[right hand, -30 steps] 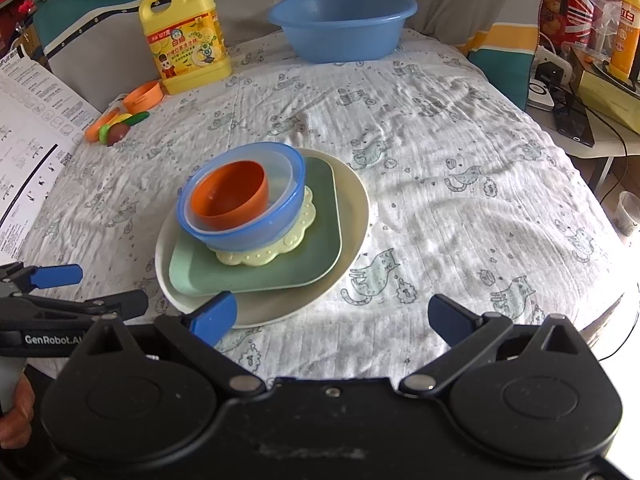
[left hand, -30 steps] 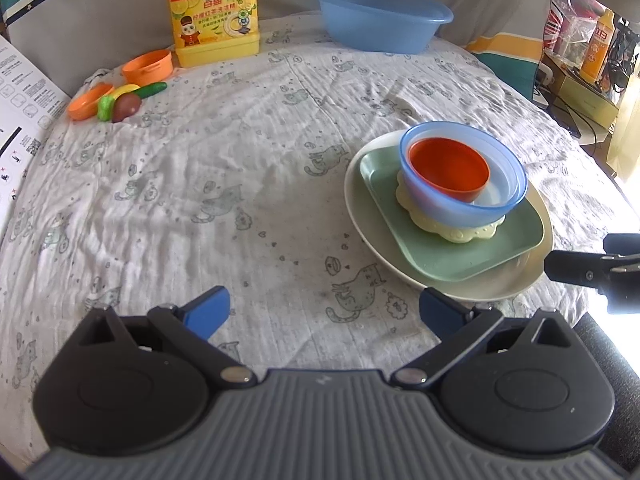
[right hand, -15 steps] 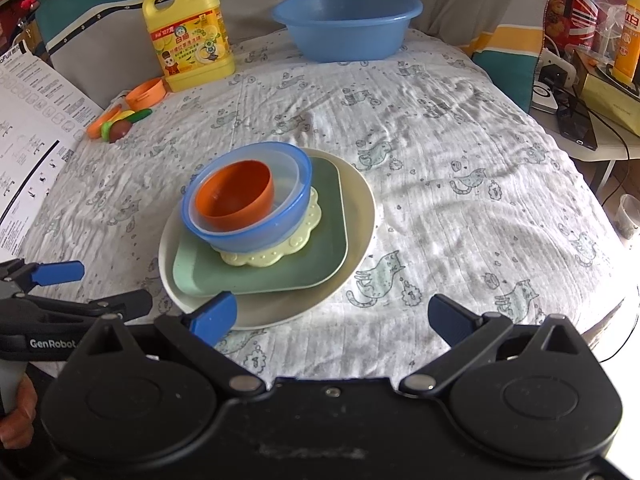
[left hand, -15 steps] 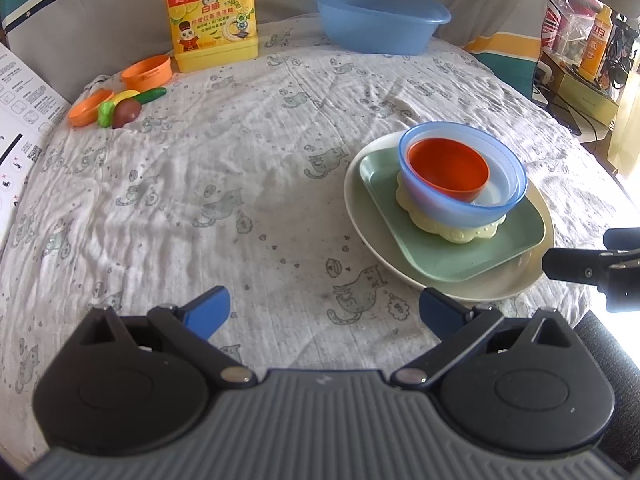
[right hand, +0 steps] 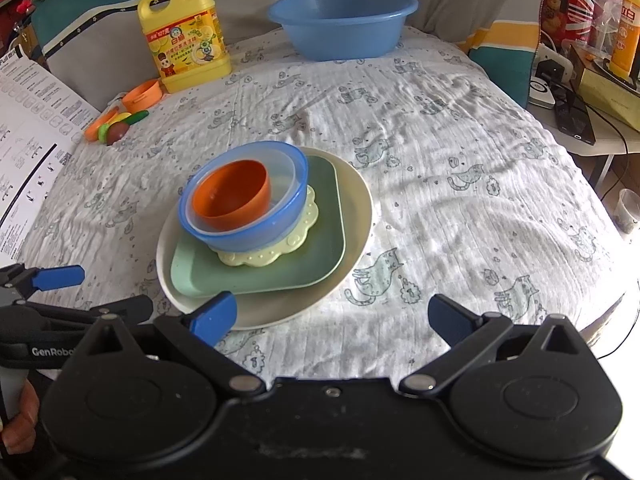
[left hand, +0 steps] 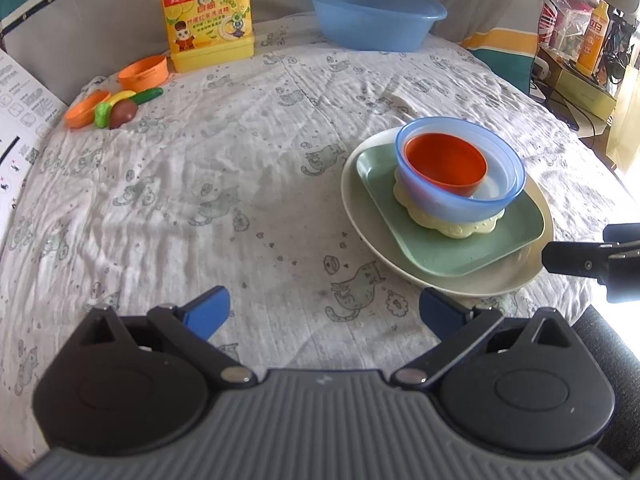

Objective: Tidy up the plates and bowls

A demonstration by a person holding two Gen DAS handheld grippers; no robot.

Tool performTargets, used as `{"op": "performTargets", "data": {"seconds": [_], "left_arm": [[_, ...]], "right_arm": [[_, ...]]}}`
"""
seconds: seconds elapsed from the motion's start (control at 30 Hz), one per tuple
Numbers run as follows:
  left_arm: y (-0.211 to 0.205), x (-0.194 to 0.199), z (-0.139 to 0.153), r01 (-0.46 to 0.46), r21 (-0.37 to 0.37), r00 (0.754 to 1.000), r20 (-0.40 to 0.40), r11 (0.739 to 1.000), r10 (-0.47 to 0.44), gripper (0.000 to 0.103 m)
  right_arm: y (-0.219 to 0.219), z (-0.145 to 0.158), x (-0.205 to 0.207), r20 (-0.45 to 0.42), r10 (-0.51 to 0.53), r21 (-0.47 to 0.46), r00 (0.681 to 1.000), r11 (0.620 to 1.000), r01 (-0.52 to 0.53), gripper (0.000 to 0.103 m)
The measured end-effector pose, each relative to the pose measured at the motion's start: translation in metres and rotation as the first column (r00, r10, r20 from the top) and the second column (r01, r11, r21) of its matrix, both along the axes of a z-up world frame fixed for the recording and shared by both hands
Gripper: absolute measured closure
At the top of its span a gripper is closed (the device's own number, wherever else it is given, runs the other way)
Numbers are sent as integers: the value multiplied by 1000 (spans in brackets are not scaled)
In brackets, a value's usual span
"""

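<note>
One stack stands on the cat-print cloth: an orange bowl (left hand: pixel 446 164) (right hand: pixel 231 195) inside a blue bowl (left hand: pixel 496 200) (right hand: pixel 276 224), on a pale yellow scalloped plate (right hand: pixel 280 252), on a green square plate (left hand: pixel 452 252) (right hand: pixel 256 276), on a large cream plate (left hand: pixel 360 216) (right hand: pixel 352 208). My left gripper (left hand: pixel 324 310) hangs open over bare cloth, left of the stack and near the table's front. My right gripper (right hand: pixel 332 318) is open too, empty, its left fingertip (right hand: pixel 214 316) over the cream plate's near rim. Each gripper shows at the edge of the other's view.
A blue basin (left hand: pixel 372 12) (right hand: pixel 342 20) and a yellow detergent jug (left hand: pixel 206 16) (right hand: pixel 186 42) stand at the back. Small orange dishes with toy vegetables (left hand: pixel 116 106) lie at the back left. A printed sheet (right hand: pixel 28 128) hangs at the left; a side table with clutter (right hand: pixel 592 92) is at the right.
Both grippers have crept slightly forward, so the stack sits a bit closer in both views. Nothing was grasped, and the dishes have not moved.
</note>
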State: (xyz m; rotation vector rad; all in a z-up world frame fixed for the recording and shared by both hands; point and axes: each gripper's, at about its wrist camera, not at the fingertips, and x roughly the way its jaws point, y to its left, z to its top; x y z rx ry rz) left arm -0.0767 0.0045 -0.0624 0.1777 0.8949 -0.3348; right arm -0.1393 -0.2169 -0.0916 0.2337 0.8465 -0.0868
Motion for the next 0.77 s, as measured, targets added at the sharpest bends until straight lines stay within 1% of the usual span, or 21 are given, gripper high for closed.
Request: {"op": "performTargets", "data": {"seconds": [0.07,0.4,0.77], "left_arm": [[0,-2,2,5,4,1000,15,1000,-5,0],[-3,-5,4,38,24,999,27,999,-38,0],[-3,-7,5,43,44,999,32,998,-44,0]], "right_arm": [[-1,0,0,0,-2,3,1000,1000,2,0],[-1,2,-1,9,0,0,1000,1000,0,0],[-1,5,-2,16,6,-3,1000,1000,-6,0]]}}
